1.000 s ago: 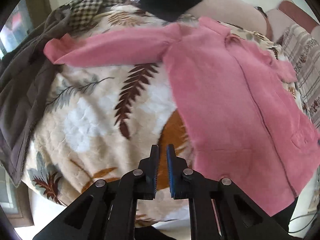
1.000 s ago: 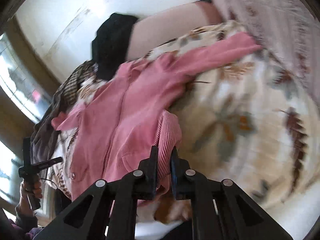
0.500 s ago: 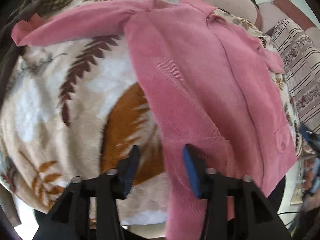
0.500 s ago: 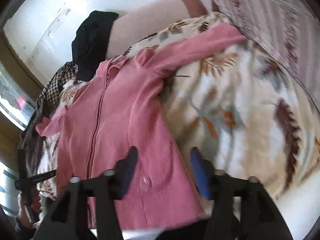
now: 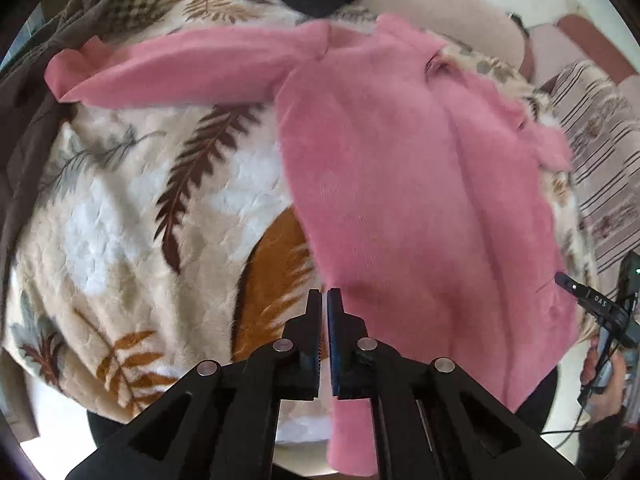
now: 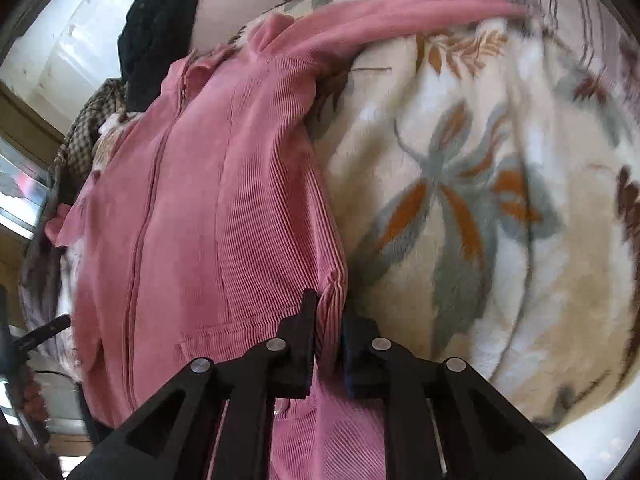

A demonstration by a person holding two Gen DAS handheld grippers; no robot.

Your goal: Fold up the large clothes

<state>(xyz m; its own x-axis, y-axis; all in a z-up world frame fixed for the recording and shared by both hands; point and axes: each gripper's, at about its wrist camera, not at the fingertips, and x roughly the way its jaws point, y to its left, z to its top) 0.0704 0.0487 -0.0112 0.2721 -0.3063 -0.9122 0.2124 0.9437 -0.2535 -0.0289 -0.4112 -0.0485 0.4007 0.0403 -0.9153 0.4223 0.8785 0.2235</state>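
The pink jacket [image 5: 400, 184] lies face up and spread on the leaf-patterned blanket [image 5: 132, 208], zip running down its middle, collar toward the far edge and hem hanging just over the near edge where I stand. One sleeve [image 5: 180, 68] stretches out flat toward the blanket's far left corner; the other sleeve [image 6: 400, 12] reaches toward the far right corner.

What changed is at the hem. Half a second ago both my pairs of jaws stood wide over the two bottom corners of the jacket; they have just closed. My right gripper [image 6: 326, 328] now pinches the ribbed side edge of the jacket near its bottom right corner: I can see the corduroy bunched up between the narrow jaws, pulled into a small ridge. My left gripper [image 5: 324, 316] has its jaws all but together at the bottom left corner. The pink edge runs right beside and under them, and a flap hangs below, but from my own view I cannot say for sure that cloth is caught in that thin slit; the pinch may have taken only a sliver, or missed.

So I judge the grasp stage is done on the right and doubtful on the left. The fold I expect is hem up toward the collar, and that needs both corners to rise together; if the left has slipped, the jacket will drag askew across the blanket. At the right edge of my left view I see a hand [image 5: 604, 364] carrying the other handle.
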